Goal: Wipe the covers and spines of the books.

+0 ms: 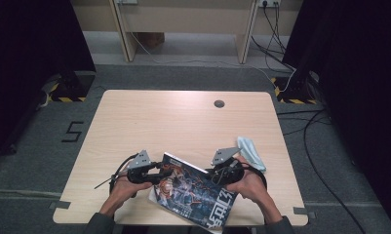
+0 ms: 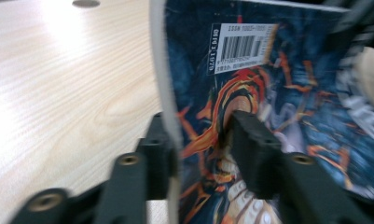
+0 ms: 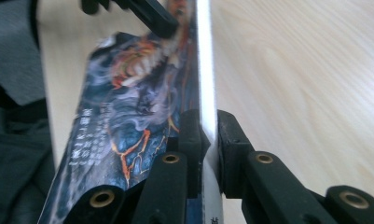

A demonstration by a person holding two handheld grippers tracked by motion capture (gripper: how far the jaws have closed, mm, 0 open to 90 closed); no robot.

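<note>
Blue magazine [image 1: 195, 192]: lifted at near table [image 1: 183, 122] edge
Left gripper [image 2: 201, 140]: jaws around its edge — not clamped
Right gripper [image 3: 208, 135]: clamped on its edge

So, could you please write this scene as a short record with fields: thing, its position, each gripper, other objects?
thing: magazine with dark blue illustrated cover
position: lifted at a tilt over the near edge of the table
left gripper: jaws around the magazine's edge, a gap at one pad
right gripper: shut on the magazine's opposite edge
other objects: pale folded cloth, right of the magazine
</note>
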